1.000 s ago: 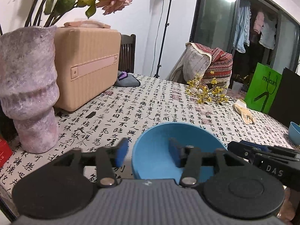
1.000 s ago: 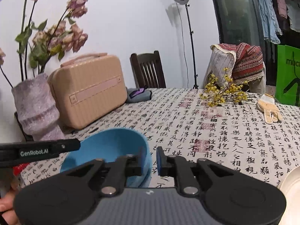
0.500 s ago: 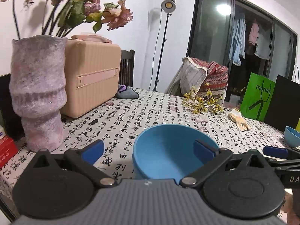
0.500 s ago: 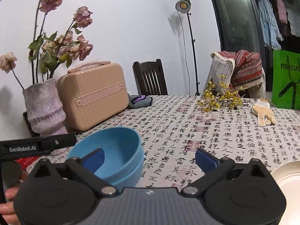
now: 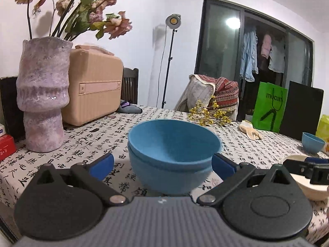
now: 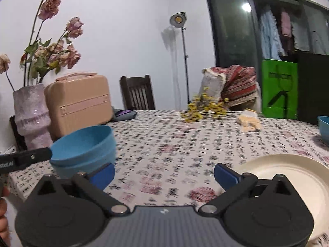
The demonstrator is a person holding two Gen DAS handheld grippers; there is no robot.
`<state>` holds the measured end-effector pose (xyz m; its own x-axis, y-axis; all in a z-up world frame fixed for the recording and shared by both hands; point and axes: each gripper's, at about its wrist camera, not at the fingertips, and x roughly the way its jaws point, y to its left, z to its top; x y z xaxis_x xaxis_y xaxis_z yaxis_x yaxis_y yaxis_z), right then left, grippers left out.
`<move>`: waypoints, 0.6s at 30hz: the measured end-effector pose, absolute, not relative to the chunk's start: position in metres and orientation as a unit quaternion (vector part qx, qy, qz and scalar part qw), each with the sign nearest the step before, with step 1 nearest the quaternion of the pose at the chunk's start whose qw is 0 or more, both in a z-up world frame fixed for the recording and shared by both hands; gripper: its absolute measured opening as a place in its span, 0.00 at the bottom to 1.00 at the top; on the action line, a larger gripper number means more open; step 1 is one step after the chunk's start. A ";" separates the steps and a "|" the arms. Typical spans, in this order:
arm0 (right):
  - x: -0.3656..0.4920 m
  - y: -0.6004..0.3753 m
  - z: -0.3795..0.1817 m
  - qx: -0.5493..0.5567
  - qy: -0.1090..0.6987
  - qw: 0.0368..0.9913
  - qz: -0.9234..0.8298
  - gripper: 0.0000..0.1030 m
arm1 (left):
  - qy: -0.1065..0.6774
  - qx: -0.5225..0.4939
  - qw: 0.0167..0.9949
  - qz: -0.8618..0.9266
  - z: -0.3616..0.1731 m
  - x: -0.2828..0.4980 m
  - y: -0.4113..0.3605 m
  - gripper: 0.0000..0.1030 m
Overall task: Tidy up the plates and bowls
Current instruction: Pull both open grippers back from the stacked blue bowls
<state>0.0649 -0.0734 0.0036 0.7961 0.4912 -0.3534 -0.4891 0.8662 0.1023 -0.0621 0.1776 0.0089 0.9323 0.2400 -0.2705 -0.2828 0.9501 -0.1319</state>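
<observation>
Two blue bowls [image 5: 174,150] stand nested on the patterned tablecloth, straight ahead in the left wrist view. My left gripper [image 5: 162,165] is open, its blue pads on either side of the stack's near wall and not pressing it. In the right wrist view the same stack [image 6: 82,146] sits at the left, beside the left pad of my right gripper [image 6: 164,175], which is open with bare cloth between its fingers. A cream plate [image 6: 287,175] lies by its right finger. A third blue bowl [image 5: 312,145] stands far right.
A purple vase [image 5: 42,94] of dried flowers and a beige case [image 5: 92,88] stand at the left, with a red box [image 5: 6,149] at the table edge. Yellow sprigs [image 6: 203,110] and a knitted glove [image 6: 248,121] lie farther back. A green bag [image 6: 279,88] stands behind them.
Both grippers let go of the blue bowl's rim, opened wide and drew back and down. The bowl now rests in a second blue bowl. The right view swung right, showing more of the cream plate.
</observation>
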 end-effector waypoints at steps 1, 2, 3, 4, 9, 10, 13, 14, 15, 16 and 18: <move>0.063 -0.078 0.002 0.004 0.186 0.949 0.255 1.00 | 0.122 -0.082 0.980 0.134 0.008 -0.065 0.174 1.00; 0.062 -0.083 0.001 0.004 0.185 0.950 0.251 1.00 | 0.117 -0.080 0.981 0.134 0.007 -0.067 0.171 1.00; 0.061 -0.087 0.000 0.005 0.185 0.951 0.248 1.00 | 0.114 -0.079 0.981 0.135 0.007 -0.069 0.168 1.00; 0.060 -0.091 -0.001 0.006 0.185 0.952 0.245 1.00 | 0.111 -0.078 0.982 0.134 0.007 -0.069 0.165 1.00; 0.056 -0.105 -0.002 0.013 0.180 0.954 0.241 1.00 | 0.104 -0.072 0.984 0.125 0.011 -0.069 0.152 1.00; 0.055 -0.107 -0.002 0.014 0.178 0.954 0.241 1.00 | 0.102 -0.069 0.985 0.124 0.012 -0.068 0.149 1.00; 0.052 -0.113 0.000 0.017 0.174 0.956 0.237 1.00 | 0.099 -0.064 0.986 0.116 0.013 -0.067 0.142 1.00; 0.051 -0.115 0.000 0.017 0.173 0.956 0.235 1.00 | 0.098 -0.063 0.986 0.115 0.014 -0.067 0.140 1.00; 0.051 -0.117 0.000 0.019 0.172 0.957 0.233 1.00 | 0.098 -0.062 0.987 0.114 0.014 -0.067 0.139 1.00; 0.050 -0.119 0.000 0.020 0.171 0.958 0.231 1.00 | 0.096 -0.062 0.987 0.112 0.014 -0.067 0.137 1.00; 0.048 -0.123 0.000 0.021 0.169 0.959 0.227 1.00 | 0.088 -0.059 0.989 0.108 0.015 -0.068 0.134 1.00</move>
